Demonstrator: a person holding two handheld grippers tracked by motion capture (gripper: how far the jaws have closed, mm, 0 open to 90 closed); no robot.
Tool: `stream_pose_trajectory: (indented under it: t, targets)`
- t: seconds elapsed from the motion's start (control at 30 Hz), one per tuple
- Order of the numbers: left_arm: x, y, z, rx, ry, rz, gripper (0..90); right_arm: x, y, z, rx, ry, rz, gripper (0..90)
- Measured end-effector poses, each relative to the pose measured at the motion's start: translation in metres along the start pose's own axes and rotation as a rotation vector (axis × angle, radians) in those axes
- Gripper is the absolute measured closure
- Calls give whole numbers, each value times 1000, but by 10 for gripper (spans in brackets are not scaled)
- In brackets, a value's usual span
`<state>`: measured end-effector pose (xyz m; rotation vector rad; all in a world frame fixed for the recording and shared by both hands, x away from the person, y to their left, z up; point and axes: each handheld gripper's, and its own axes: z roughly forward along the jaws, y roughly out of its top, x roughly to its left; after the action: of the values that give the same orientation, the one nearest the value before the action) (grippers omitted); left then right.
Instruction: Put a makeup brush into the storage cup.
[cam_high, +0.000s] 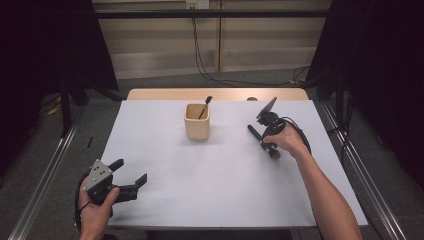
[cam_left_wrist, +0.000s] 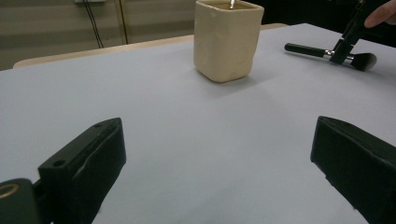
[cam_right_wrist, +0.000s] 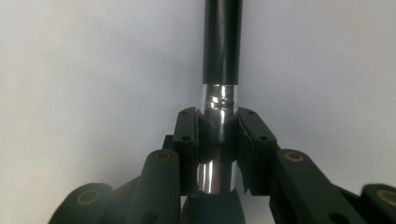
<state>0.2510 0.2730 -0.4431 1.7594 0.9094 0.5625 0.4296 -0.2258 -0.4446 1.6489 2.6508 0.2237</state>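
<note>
A makeup brush (cam_high: 263, 141) is found lying flat on the white table (cam_high: 210, 185), to the right of a cream square cup (cam_high: 197, 121) and well apart from it. The right gripper (cam_high: 270, 145) is brought down onto the brush from above, held by the person's right hand (cam_high: 289, 140). In the right gripper view the two jaws are seen pressed against either side of the brush's silver ferrule (cam_right_wrist: 217, 126), with the black handle (cam_right_wrist: 222, 42) running on beyond them over the table surface; the gripper is clamped on the brush. In the left gripper view the same brush is recorded resting on the table, its bristle head (cam_left_wrist: 364, 60) at one side of the jaws and the handle at the other. A second, thin brush (cam_high: 204, 107) is noted standing tilted in the cup. The left gripper (cam_high: 131, 171) is held at the near left corner of the table by the left hand (cam_high: 95, 212), its jaws set wide apart with only bare table between them.
</note>
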Motion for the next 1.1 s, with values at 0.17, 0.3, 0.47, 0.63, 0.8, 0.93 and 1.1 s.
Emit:
stream_pose_trajectory:
  t: [0.17, 0.3, 0.47, 0.63, 0.8, 0.93, 1.1]
  targets:
    - [-1, 0, 0, 5, -1, 5, 34, -3, -6, -9, -47, 10, 8, 716]
    - [-1, 0, 1, 3, -1, 4, 34, -7, -11, -9, -81, 15, 30, 717]
    - [0, 0, 0, 8, 1, 6, 34, -10, -17, -15, -143, 21, 37, 717]
    - [0, 1, -1, 1, 1, 3, 34, -7, -26, -24, -244, 39, 11, 716]
    - [1, 1, -3, -8, 5, 3, 34, -6, -35, -29, -338, 45, 8, 717]
    - [2, 1, -3, -13, 14, -6, 34, -4, -41, -29, -397, 51, 2, 716]
    - [3, 1, -4, -14, 13, -7, 34, -5, -48, -33, -461, 61, 2, 716]
